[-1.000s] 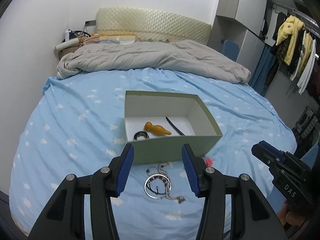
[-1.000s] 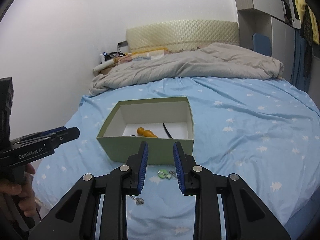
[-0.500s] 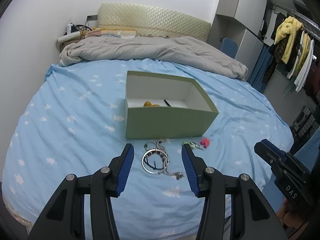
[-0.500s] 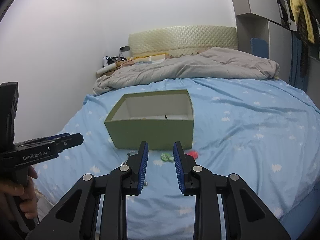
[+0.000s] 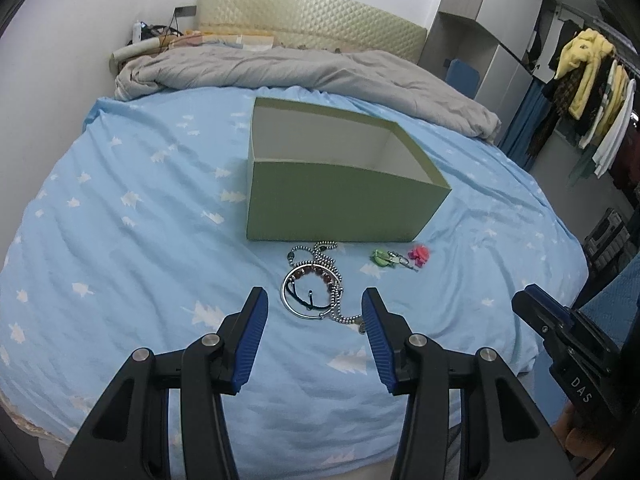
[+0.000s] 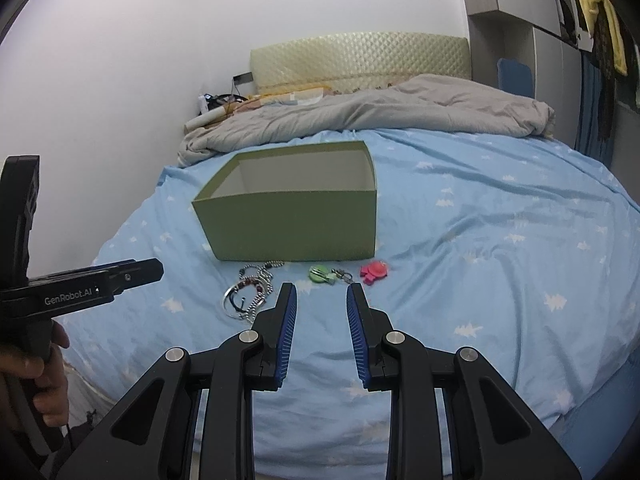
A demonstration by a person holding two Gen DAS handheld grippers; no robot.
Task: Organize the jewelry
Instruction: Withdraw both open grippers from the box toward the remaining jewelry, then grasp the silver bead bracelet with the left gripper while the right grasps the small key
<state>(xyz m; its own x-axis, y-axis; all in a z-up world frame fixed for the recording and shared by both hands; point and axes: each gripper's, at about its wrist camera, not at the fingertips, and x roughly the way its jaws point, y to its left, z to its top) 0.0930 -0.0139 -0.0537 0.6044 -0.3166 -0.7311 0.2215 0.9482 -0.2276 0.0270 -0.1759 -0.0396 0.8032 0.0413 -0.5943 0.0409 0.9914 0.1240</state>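
An open green box (image 5: 340, 196) (image 6: 296, 224) stands on the blue bed; its contents are hidden behind its near wall. In front of it lie a silver bangle with a bead bracelet and ball chain (image 5: 314, 290) (image 6: 248, 294), a green charm (image 5: 380, 258) (image 6: 320, 274) and a pink charm (image 5: 419, 255) (image 6: 374, 271). My left gripper (image 5: 314, 304) is open and empty, just short of the bangle pile. My right gripper (image 6: 321, 296) is open and empty, just short of the green charm.
A grey duvet (image 5: 304, 72) is bunched at the head of the bed by the padded headboard (image 5: 312, 26). Clothes (image 5: 588, 80) hang at the right. The bed's near edge is below the grippers.
Both grippers have pulled back and dropped lower, so the box interior is no longer visible. The right jaws have opened wider. The jewelry has not moved.
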